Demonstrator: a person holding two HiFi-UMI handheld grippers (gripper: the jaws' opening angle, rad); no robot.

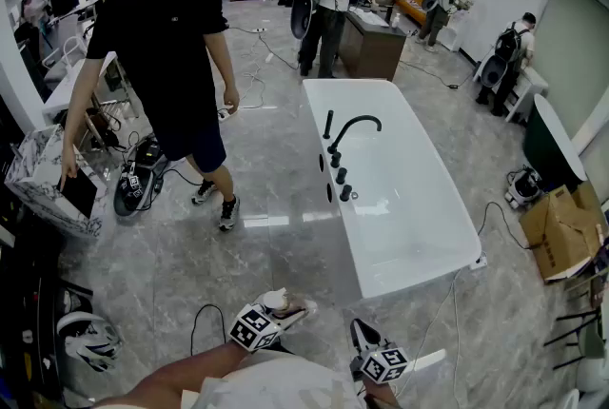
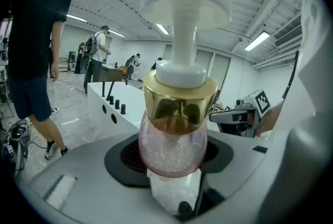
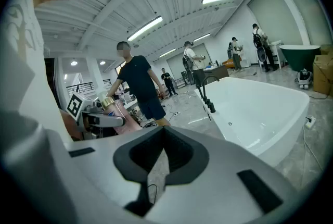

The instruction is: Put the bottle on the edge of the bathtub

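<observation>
Left gripper (image 1: 298,309) grips one pump bottle (image 2: 173,145); right gripper (image 1: 362,333) is empty, jaws all but together.
Left jaws stand wide on the pink body, bottle upright, near side, well apart from the tub. Count: one white bathtub (image 1: 419,270) centre-right, one black faucet (image 1: 352,126), one dark tub (image 1: 552,146) far right. Grey glossy tile floor (image 1: 285,236); open workroom, one person in black (image 1: 166,46) at left.

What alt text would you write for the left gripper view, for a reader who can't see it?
The left gripper clamps a pump bottle with a clear pink body, gold collar and white pump head, close to the camera. Behind it stands a white bathtub with a black faucet.
</observation>
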